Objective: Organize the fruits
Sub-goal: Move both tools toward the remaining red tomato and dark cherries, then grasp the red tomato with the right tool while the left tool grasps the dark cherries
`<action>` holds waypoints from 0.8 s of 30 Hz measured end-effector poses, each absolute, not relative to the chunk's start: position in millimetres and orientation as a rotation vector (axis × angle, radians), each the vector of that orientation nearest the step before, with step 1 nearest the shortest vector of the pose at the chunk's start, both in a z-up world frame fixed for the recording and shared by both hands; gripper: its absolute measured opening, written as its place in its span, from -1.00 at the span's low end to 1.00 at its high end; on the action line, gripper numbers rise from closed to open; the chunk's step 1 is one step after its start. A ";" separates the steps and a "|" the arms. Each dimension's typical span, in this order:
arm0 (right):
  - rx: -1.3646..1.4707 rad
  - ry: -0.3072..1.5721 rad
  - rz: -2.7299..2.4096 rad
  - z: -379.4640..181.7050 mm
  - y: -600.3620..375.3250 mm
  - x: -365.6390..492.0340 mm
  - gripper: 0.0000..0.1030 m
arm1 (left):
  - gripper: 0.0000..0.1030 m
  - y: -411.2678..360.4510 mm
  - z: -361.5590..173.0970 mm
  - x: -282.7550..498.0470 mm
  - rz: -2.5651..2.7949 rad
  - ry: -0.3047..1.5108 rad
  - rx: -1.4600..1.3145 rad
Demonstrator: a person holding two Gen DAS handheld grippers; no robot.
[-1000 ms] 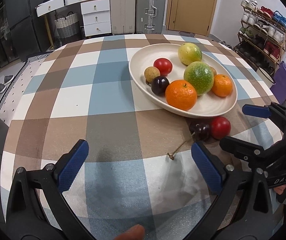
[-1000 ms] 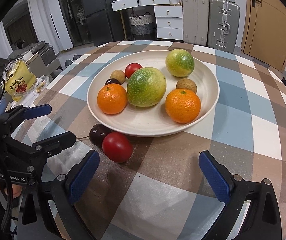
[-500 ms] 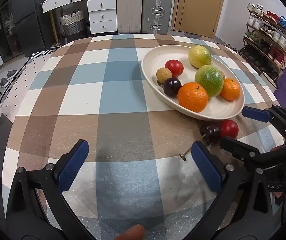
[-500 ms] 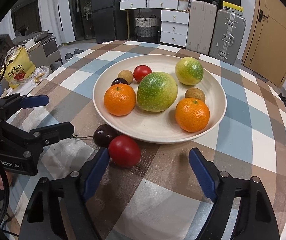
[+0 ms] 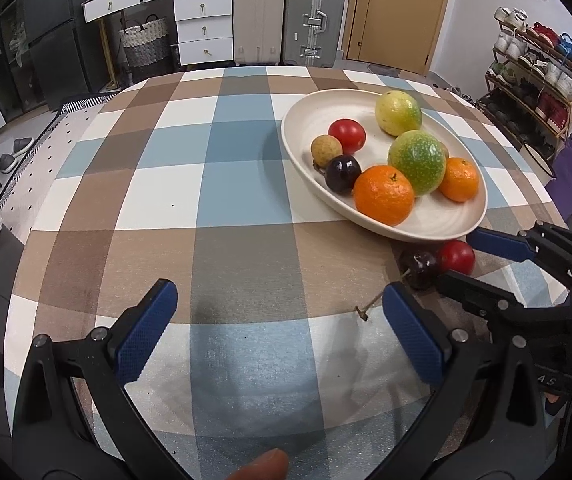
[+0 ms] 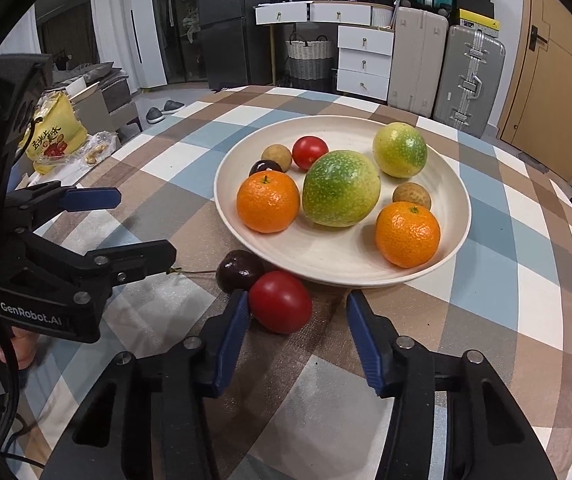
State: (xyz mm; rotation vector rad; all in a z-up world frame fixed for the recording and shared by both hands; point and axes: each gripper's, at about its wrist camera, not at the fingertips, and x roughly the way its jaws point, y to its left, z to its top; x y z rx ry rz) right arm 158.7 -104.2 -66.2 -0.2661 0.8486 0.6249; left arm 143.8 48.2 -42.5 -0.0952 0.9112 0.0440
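A cream plate (image 6: 452, 248) (image 5: 298, 148) on the checked table holds two oranges, two green fruits, a red tomato, a dark cherry and two brown longans. On the cloth beside its near rim lie a red tomato (image 6: 281, 301) (image 5: 456, 256) and a dark cherry (image 6: 239, 270) (image 5: 420, 266) with a long stem. My right gripper (image 6: 296, 334) is open, its fingers on either side of the loose tomato, the left pad (image 6: 232, 332) close to it. My left gripper (image 5: 278, 336) is open and empty over bare cloth, left of the cherry.
The left gripper shows at the left of the right wrist view (image 6: 126, 232). Suitcases (image 5: 290, 20) and drawers (image 5: 202, 28) stand beyond the far table edge, a shoe rack (image 5: 538, 76) at right. A yellow bag (image 6: 52, 136) lies off the table.
My right gripper has moved forward to the loose tomato and narrowed its opening around it. My left gripper has drawn back and left a little, still open.
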 end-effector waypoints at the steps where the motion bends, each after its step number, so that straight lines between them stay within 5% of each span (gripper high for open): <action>1: -0.262 0.850 0.630 -66.1 -104.6 158.3 -0.08 | 0.98 47.6 -42.1 144.0 0.043 0.911 -0.095; 8: -0.200 0.887 0.678 -68.7 -111.1 157.1 -0.37 | 0.98 41.6 -38.8 142.6 0.035 0.910 -0.085; 24: -0.136 0.858 0.682 -61.8 -135.2 145.5 -0.38 | 0.98 15.4 -42.9 147.2 -0.026 0.931 -0.065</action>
